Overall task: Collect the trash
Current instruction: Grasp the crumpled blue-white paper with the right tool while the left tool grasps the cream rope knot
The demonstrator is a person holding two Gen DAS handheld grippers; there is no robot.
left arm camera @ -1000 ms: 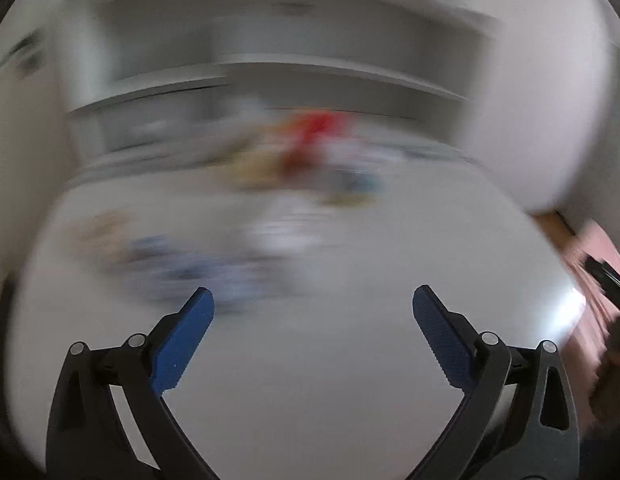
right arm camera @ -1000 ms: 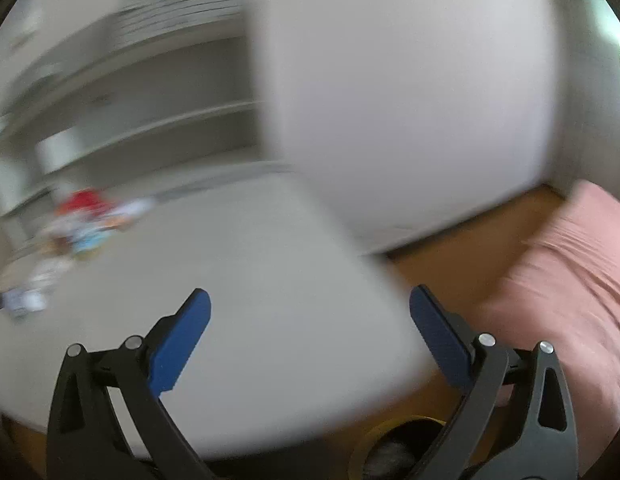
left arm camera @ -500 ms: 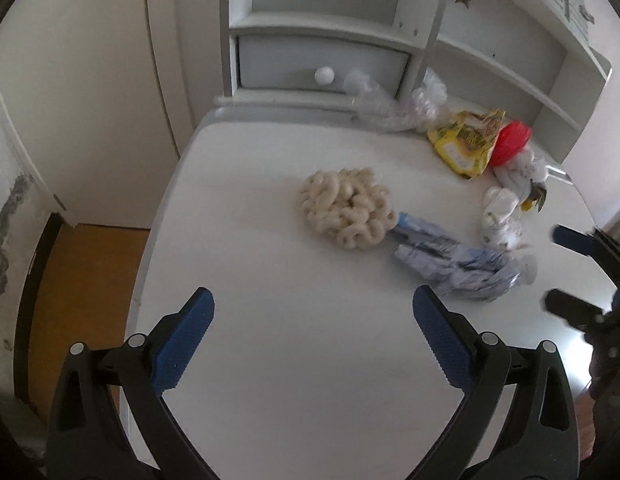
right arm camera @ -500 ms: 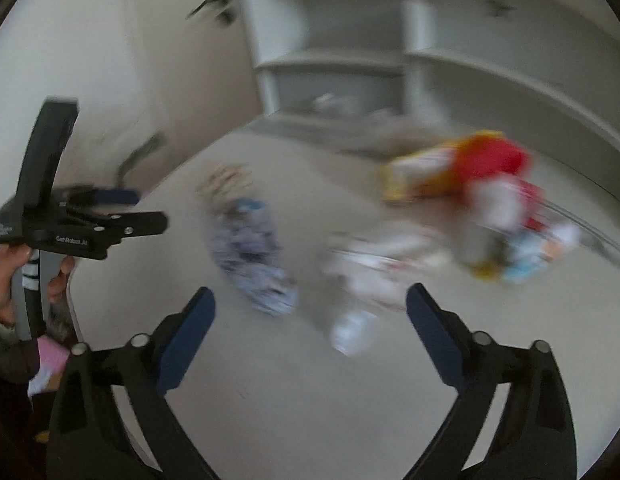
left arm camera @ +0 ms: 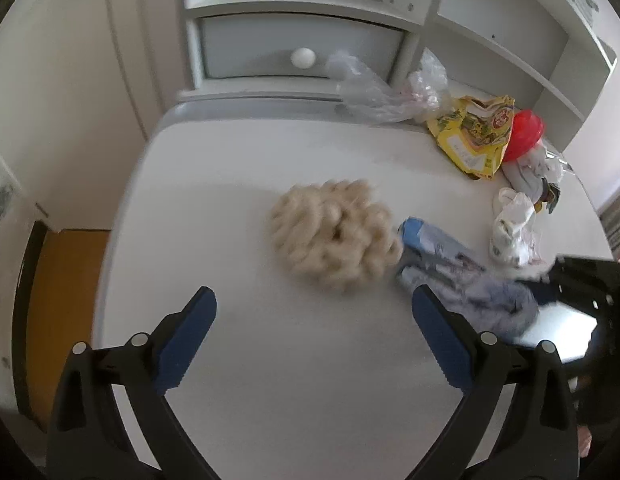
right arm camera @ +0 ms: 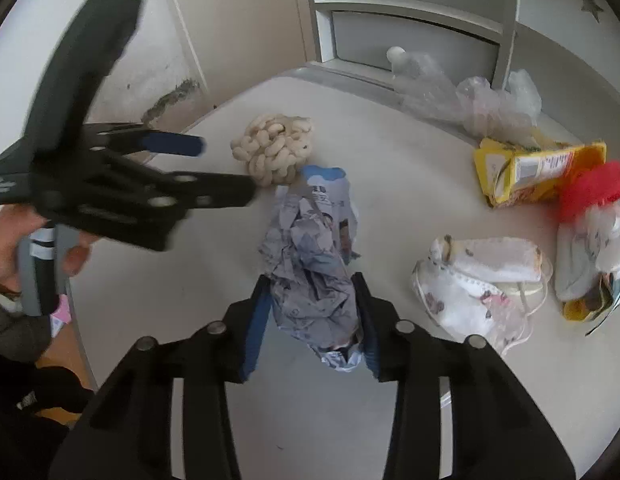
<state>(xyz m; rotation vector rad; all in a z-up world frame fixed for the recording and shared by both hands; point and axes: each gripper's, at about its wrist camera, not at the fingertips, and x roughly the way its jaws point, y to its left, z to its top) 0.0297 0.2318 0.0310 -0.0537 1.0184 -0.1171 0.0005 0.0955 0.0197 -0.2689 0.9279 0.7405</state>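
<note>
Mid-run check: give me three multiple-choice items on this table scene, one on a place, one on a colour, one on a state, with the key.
1. What lies right beside the cream knotted rope bundle?
A. the crumpled blue-grey paper wrapper
B. the yellow foil snack bag
C. the clear plastic bag

2. What colour is the lid-like plastic piece next to the yellow foil snack bag?
A. green
B. red
C. black

3. How do the left tongs stand?
A. clamped on the rope bundle
C. clamped on a mask
B. open, nothing between them

Key: 1 A, the wrapper's top end touches the bundle's edge. 2 B, it shows bright red in both views. 3 B, the blue pads stand wide apart over bare white table, while the right tongs are closing around the wrapper.
</note>
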